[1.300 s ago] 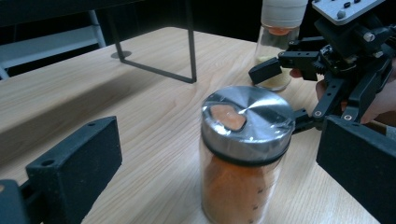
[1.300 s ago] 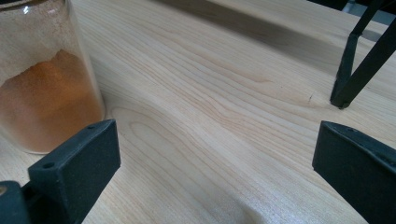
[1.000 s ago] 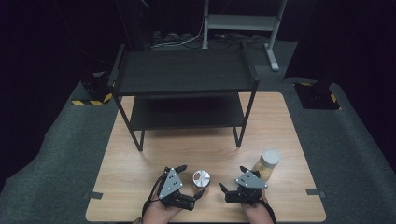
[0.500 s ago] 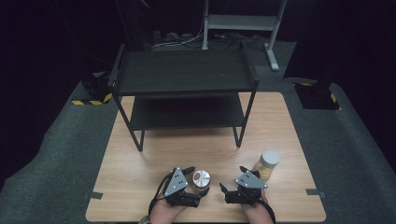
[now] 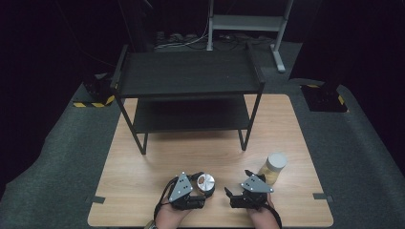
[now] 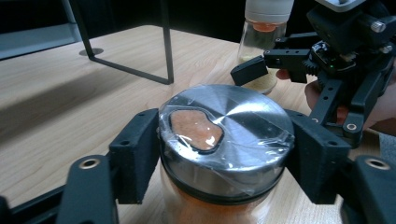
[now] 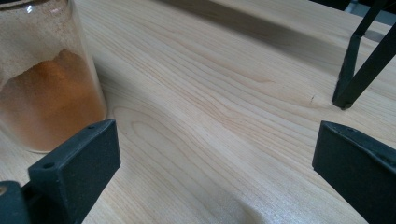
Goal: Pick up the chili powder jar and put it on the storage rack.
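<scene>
A wooden table (image 5: 143, 191) carries a black two-tier shelf (image 5: 188, 76) standing beyond both claws. The left claw (image 6: 219, 154), jaws just closed, grips a steel-lidded spice jar (image 6: 224, 135). The right claw (image 5: 234, 194) gapes empty, a white-lidded jar (image 5: 273, 168) just beside it.

Upright glass spice jar (image 6: 224, 154) of orange powder, plastic-wrapped silver lid, lower centre of the high view, clamped between the left tool's (image 6: 224, 163) jaws

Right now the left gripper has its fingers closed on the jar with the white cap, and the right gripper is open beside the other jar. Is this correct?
Not quite. The left gripper is closed on the jar with the metal lid, as the left gripper view shows. The white-capped jar stands free beside the open right gripper.
</scene>
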Tool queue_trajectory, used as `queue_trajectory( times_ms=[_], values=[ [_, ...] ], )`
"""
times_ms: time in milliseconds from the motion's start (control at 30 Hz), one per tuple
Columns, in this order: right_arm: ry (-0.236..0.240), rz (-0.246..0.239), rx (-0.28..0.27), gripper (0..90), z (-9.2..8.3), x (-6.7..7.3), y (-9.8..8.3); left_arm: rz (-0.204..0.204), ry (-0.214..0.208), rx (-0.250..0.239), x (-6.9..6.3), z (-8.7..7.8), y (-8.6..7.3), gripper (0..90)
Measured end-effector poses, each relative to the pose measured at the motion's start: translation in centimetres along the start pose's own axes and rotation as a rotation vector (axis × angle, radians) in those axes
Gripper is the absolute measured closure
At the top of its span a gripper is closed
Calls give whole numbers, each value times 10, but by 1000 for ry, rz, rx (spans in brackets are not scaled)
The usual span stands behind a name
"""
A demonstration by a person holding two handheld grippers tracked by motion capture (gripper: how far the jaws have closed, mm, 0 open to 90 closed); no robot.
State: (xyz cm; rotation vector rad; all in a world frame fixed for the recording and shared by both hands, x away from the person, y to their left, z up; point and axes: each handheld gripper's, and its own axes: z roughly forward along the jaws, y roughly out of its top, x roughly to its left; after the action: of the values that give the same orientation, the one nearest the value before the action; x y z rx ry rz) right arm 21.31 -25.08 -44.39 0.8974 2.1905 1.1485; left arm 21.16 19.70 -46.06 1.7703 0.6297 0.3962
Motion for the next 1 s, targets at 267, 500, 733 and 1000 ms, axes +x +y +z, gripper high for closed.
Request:
queue_trajectory(
  times_ms=[267, 500, 733, 1000],
  values=[
    [2, -2, 0, 4, 0, 0, 0, 4, 15, -3, -4, -1, 1, 348],
    [6, -10, 6, 4, 0, 0, 1, -23, 20, -1, -3, -4, 3, 348],
    [4, -11, 7, 4, 1, 0, 1, -25, 40, -22, -4, -13, 6, 348],
    [4, -12, 8, 4, 1, 1, 2, -25, 67, -46, -3, -27, 14, 348]
  ],
)
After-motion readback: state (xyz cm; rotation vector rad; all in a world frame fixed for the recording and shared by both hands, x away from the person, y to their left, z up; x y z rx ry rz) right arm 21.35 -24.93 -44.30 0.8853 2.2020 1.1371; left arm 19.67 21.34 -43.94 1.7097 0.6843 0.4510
